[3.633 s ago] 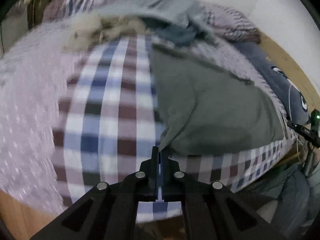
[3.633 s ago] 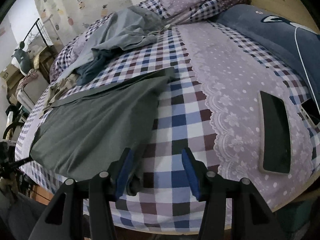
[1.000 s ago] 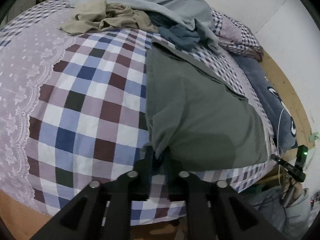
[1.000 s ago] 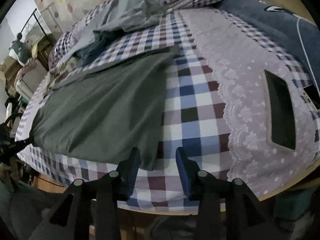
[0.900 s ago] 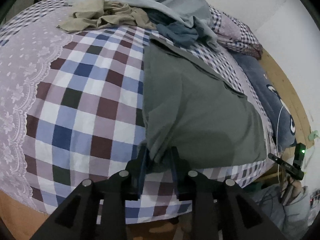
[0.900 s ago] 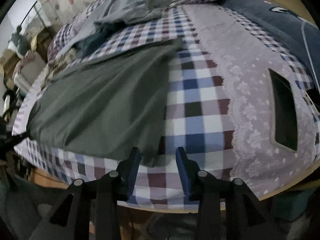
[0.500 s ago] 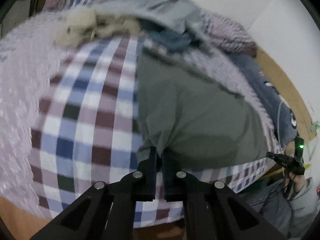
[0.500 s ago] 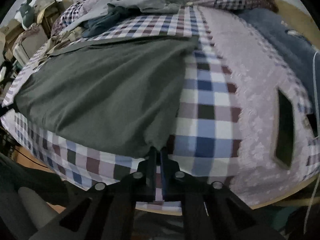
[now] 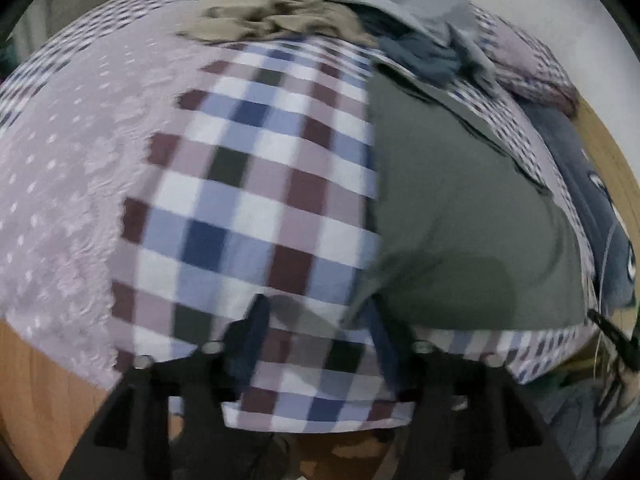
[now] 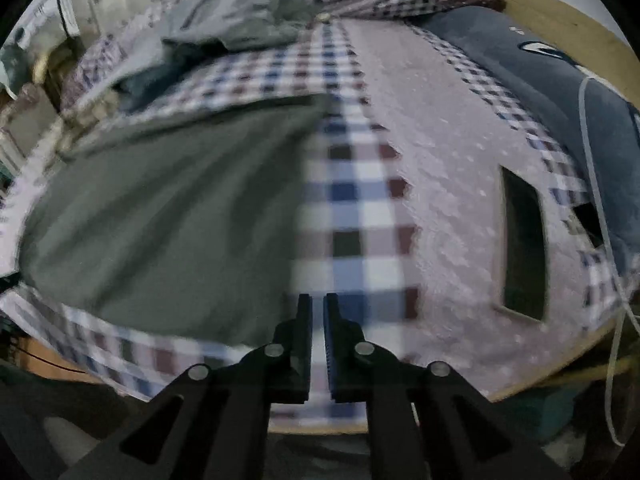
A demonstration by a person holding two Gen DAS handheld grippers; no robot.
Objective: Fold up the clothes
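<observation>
I'm holding the left gripper [image 9: 316, 320] with jaws wide; right gripper [image 10: 317, 312] nearly closed, empty. Grey garment [image 9: 460, 216] could slip unevenly.

Left gripper [image 9: 316, 320]: fingers spread, bare checked sheet [image 9: 256, 200] straight ahead and to its left is free; the grey-green garment [image 9: 460, 216] lies just right, its near corner at the right finger, and a heap of clothes [image 9: 320, 20] blocks the far end. Right gripper [image 10: 317, 308]: fingers nearly together, a checked strip ahead is free, the garment [image 10: 168, 208] sits to its left, and a dark phone [image 10: 522, 240], a white cable [image 10: 596, 184] and a navy pillow [image 10: 540, 64] crowd the right.
</observation>
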